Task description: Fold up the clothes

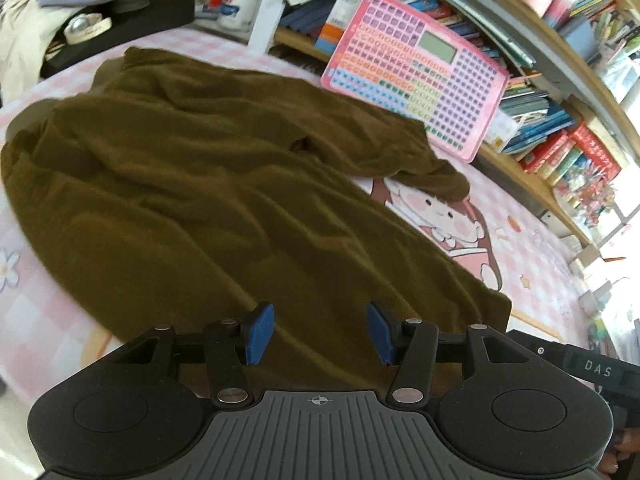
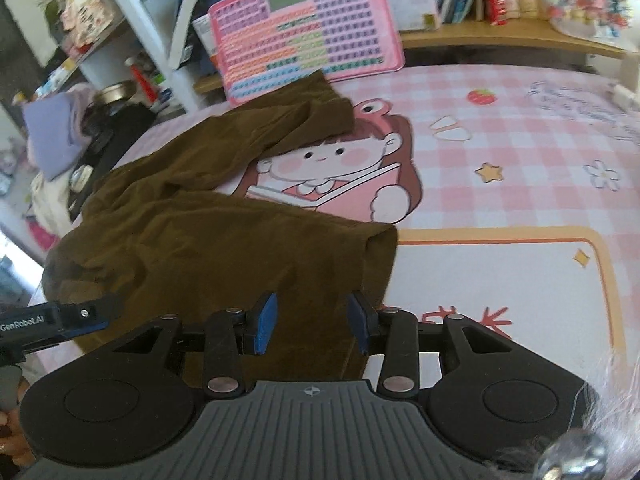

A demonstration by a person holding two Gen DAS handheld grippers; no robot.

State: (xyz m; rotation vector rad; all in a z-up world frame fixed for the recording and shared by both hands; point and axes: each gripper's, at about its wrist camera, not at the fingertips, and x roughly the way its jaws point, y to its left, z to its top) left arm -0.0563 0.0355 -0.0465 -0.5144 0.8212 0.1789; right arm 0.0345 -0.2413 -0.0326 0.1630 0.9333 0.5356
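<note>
**Brown garment spread out, folding barely begun**

A brown garment [image 1: 192, 184] lies on a desk covered by a pink checked mat [image 2: 520, 128] printed with a cartoon girl. It looks like a long-sleeved top, though its exact cut is hard to tell from the rumpled cloth. It is mostly laid out flat but wrinkled. One sleeve [image 2: 304, 120] reaches toward a pink toy keyboard [image 1: 416, 72] that leans against the bookshelf [image 1: 560, 136] at the back of the desk, its cuff lying on the printed picture.

The left gripper [image 1: 320, 332] hangs over the near part of the garment with its blue pads apart and nothing pinched between them. The right gripper [image 2: 312, 322] is above the near right edge of the cloth, where the fabric has doubled over into a thick hem-like roll. Its jaws too stand apart, with cloth below them rather than clamped.

Judging from this, no neat fold is done yet. What remains is nearly everything: smoothing the body, bringing in the sleeves, and folding the garment into a compact shape. The near edge under both grippers seems the likely place to take hold.
</note>
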